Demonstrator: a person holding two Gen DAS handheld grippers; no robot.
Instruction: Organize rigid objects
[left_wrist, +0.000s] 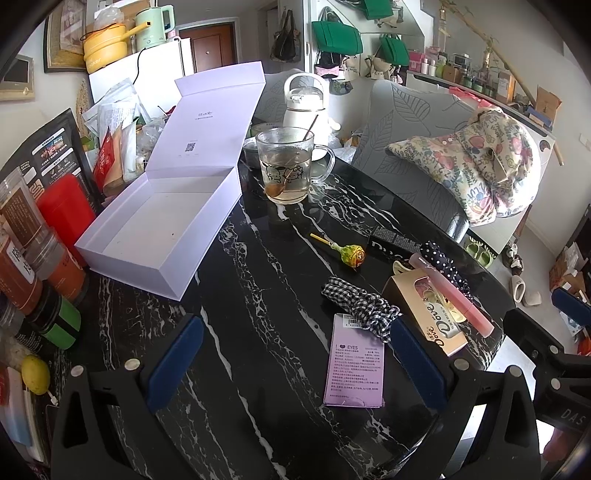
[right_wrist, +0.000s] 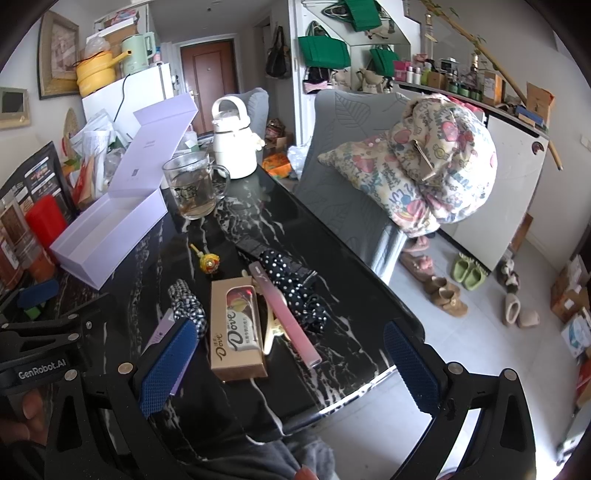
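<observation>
The right gripper hangs above the black marble table, jaws spread wide. Between its fingers lie a Dove chocolate box and a pink tube.

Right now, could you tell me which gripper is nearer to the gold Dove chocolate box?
Right. The Dove box lies between the open right gripper's fingers, close ahead. The left gripper, also open, sits farther left, with the box beyond its right finger.

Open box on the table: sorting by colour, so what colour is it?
Pale lilac open box, shown best in the left wrist view.
</observation>
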